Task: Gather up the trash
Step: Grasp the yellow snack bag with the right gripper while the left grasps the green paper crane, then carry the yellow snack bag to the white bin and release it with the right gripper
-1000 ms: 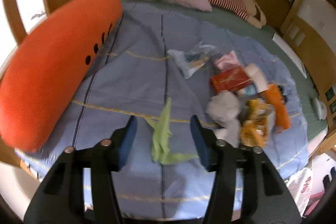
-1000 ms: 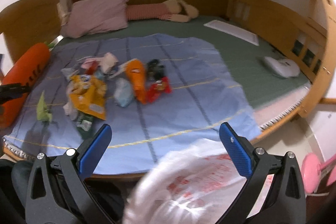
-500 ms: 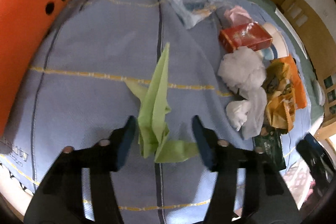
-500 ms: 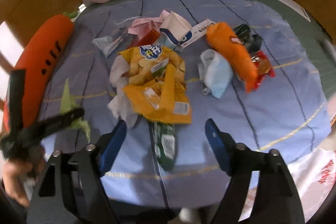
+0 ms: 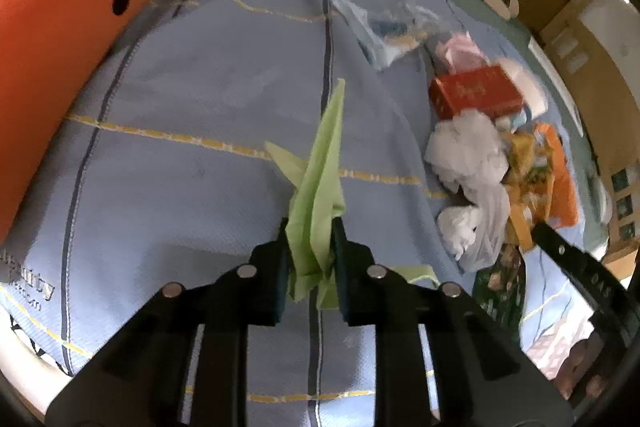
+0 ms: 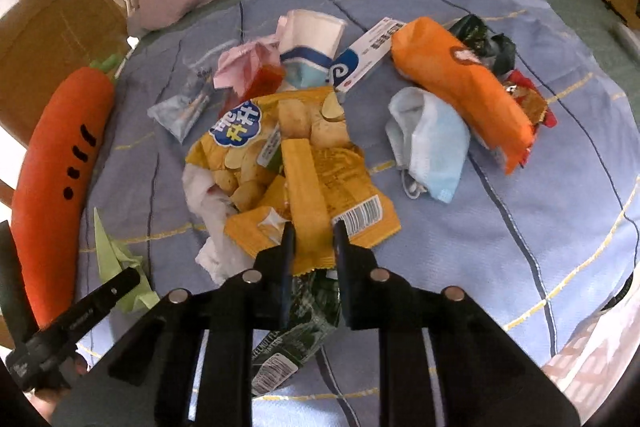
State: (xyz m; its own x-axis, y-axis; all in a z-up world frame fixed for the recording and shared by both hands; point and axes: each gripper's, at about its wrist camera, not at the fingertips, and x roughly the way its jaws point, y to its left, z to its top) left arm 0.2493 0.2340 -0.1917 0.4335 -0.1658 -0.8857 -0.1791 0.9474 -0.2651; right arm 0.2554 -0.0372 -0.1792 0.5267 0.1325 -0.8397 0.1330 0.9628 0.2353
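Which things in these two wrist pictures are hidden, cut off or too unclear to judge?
- Left wrist view: the lower end of the folded green paper is hidden between the left gripper fingers.
- Right wrist view: the dark green foil wrapper lies partly under the right gripper and the yellow chip bag.
- Right wrist view: a white plastic bag is cut by the edge, blurred.

Both grippers were matte black plastic with angular, forked arms. The left gripper (image 5: 310, 259) carried four round silver screw heads in a shallow arc across its arms, and dark blue pads lined the inner faces of its fingers (image 5: 276, 279). The right gripper (image 6: 313, 255) had the same build, with four matching silver screws and blue-edged fingers (image 6: 285, 267).
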